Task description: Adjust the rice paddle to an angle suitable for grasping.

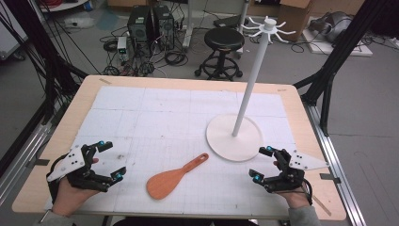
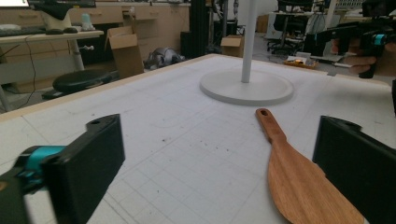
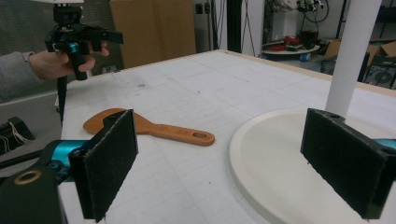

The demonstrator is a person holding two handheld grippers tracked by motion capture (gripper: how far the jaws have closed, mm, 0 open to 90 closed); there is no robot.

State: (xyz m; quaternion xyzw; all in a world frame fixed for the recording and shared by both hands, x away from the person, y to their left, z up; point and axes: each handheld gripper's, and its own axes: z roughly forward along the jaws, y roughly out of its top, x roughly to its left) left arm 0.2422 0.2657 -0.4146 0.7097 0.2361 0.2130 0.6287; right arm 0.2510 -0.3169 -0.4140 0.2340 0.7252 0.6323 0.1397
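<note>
- Wooden rice paddle (image 1: 170, 179) lies flat on white gridded mat (image 1: 155, 117), between my grippers.
- Left gripper (image 1: 107, 161) and right gripper (image 1: 261, 163): jaws spread, empty.
- White hook stand (image 1: 244, 99) rises near the right gripper; a stool (image 1: 224, 40) and cables sit beyond the table.

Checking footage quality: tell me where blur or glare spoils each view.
High view: even light, soft overall, wooden spatula clear. Left gripper view: the near jaws blurred, white stand sharp. Right gripper view: jaws crisp, background bright, no glare on the table.
</note>
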